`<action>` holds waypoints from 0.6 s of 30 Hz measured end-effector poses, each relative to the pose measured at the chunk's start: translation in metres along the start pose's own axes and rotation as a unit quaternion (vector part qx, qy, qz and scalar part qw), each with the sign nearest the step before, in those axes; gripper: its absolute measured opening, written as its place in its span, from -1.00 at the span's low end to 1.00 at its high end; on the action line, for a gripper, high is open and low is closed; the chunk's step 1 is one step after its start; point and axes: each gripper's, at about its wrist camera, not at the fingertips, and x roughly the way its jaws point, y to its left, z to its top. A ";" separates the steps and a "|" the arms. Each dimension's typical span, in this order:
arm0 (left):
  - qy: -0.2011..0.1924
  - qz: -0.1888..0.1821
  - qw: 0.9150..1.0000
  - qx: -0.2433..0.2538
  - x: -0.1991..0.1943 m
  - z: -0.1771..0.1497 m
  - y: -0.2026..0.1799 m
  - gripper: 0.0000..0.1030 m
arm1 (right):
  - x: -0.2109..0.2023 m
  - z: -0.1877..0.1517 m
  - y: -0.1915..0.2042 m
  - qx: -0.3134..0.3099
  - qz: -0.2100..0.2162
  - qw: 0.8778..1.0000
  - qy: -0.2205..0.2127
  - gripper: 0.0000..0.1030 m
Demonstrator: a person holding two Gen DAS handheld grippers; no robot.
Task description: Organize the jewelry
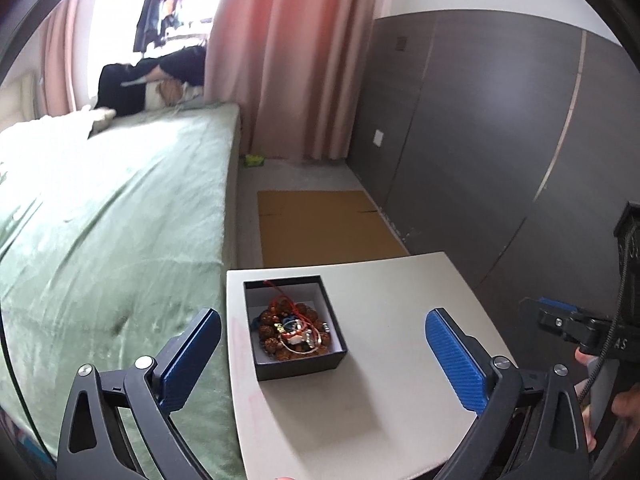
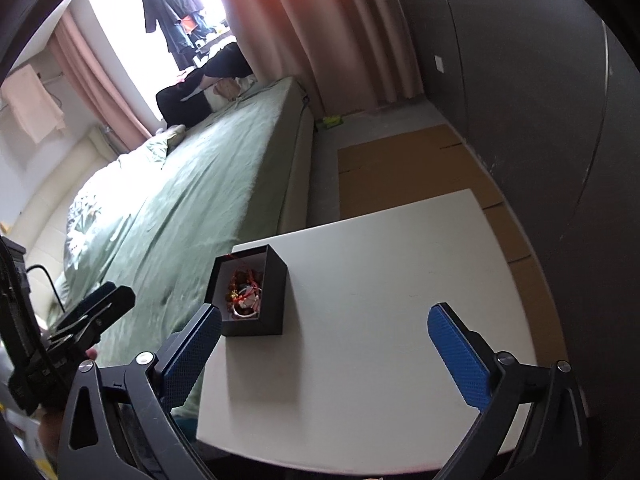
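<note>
A small black box [image 1: 298, 364] with a white lining stands open on the left part of a white tabletop [image 1: 380, 320]. In it lies a heap of jewelry [image 1: 294, 330]: brown bead bracelets, red cord and small silver pieces. My left gripper [image 1: 322, 320] hovers above and in front of the box, open wide, nothing between its blue pads. In the right wrist view the same box [image 2: 272, 300] sits near the table's left edge, the jewelry [image 2: 244, 292] inside. My right gripper [image 2: 324, 318] is open and empty above the table [image 2: 380, 280], its left finger beside the box.
A bed with a green cover [image 1: 100, 220] runs along the table's left side. Flat brown cardboard [image 1: 324, 224] lies on the floor beyond the table. A dark grey wall [image 1: 500, 140] stands to the right, pink curtains [image 1: 280, 60] behind. The other gripper and a hand show at each view's edge.
</note>
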 end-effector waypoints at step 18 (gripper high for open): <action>-0.061 0.034 0.997 0.024 -0.044 -0.025 -0.005 0.98 | -0.059 -0.029 0.016 -0.042 -0.039 0.997 -0.050 1.00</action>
